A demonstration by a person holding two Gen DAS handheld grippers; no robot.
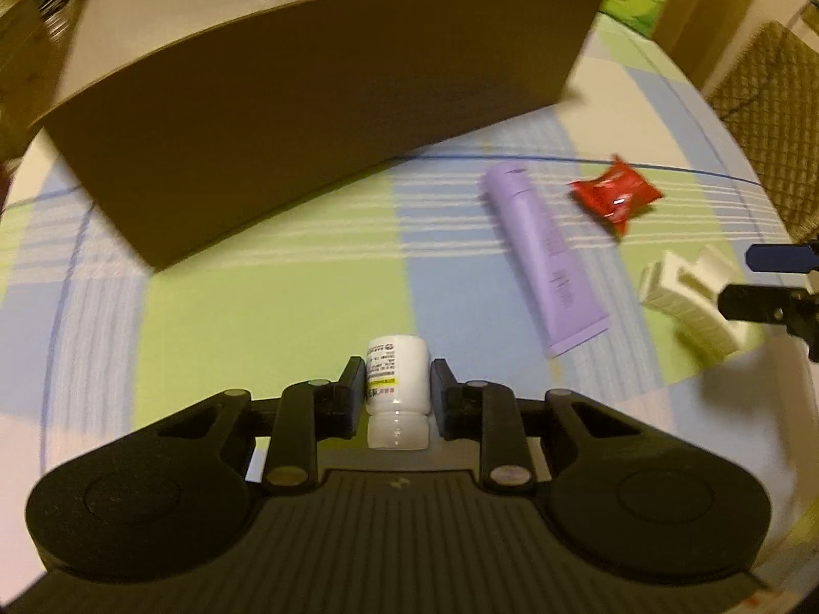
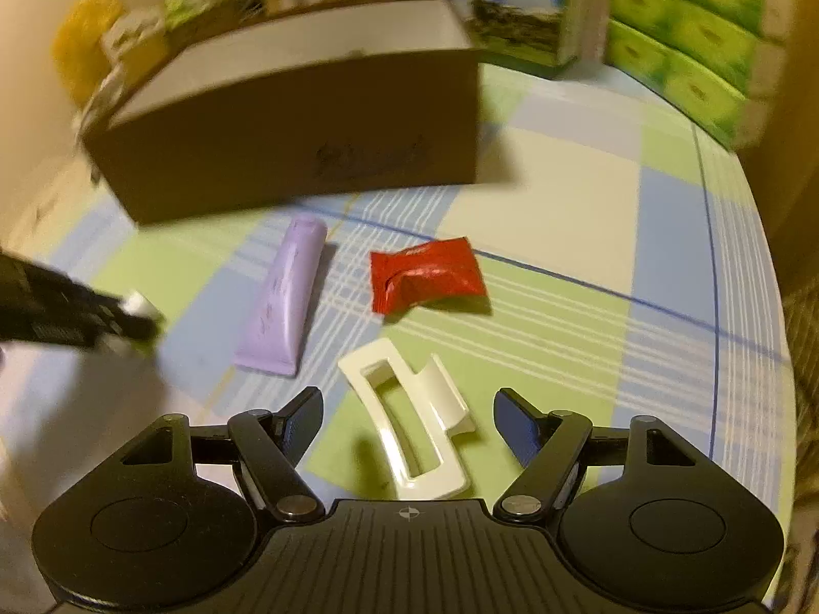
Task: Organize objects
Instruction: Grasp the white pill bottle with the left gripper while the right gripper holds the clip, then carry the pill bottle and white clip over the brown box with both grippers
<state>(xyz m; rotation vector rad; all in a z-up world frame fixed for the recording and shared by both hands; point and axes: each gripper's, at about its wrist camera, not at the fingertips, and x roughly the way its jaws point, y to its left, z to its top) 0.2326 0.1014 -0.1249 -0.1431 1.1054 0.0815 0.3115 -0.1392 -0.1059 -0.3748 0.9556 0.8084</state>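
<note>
My left gripper (image 1: 398,366) is shut on a small white pill bottle (image 1: 396,394), which lies cap toward the camera just above the checked tablecloth. My right gripper (image 2: 408,399) is open around a white hair claw clip (image 2: 445,399) that rests on the cloth; neither finger touches it. A purple tube (image 2: 286,297) and a red snack packet (image 2: 427,279) lie beyond the clip. The open brown cardboard box (image 2: 286,153) stands behind them. From the left wrist view, the tube (image 1: 542,250), packet (image 1: 614,194) and clip (image 1: 686,297) are off to the right.
Green tissue packs (image 2: 686,41) and a printed carton (image 2: 512,0) stand behind the box at the right. Yellow and pale items (image 2: 102,46) crowd the far left. A quilted chair back (image 1: 768,117) is past the table's right edge.
</note>
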